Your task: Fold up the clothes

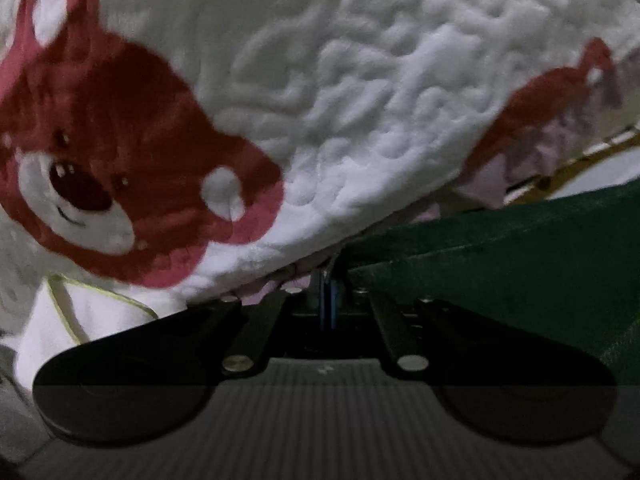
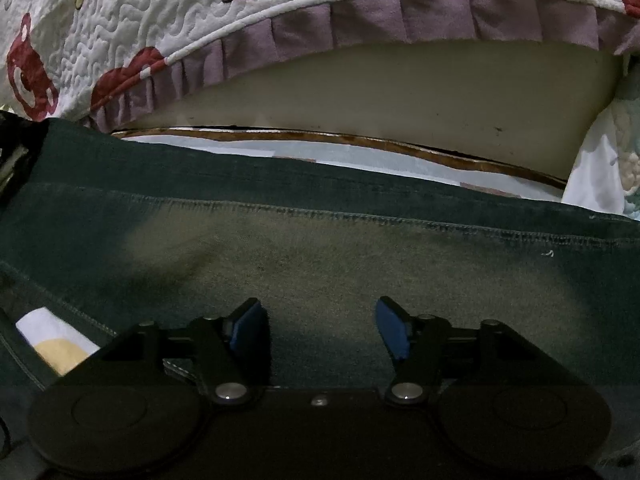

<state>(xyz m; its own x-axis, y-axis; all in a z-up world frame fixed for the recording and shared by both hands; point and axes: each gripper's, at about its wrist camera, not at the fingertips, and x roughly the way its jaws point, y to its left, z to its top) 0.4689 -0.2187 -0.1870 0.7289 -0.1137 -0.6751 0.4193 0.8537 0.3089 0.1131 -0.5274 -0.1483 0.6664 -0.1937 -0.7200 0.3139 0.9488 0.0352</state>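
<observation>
Home bedroom, quilted bear-print bedspread (image 2: 168,32), mattress (image 2: 400,92)

We are seeing only part of the dark green garment (image 2: 320,248): both wrist views are cutting it off at their side and lower edges, so its kind and full shape are staying unclear. The left gripper (image 1: 327,280) is showing its blue pads pressed together, but what lies between them is too dark to tell. The quilt (image 1: 360,100) is running out of frame, and its red bear print (image 1: 100,152) is blurring. A white-and-yellow patch (image 2: 56,340) is peeking out, mostly covered.
</observation>
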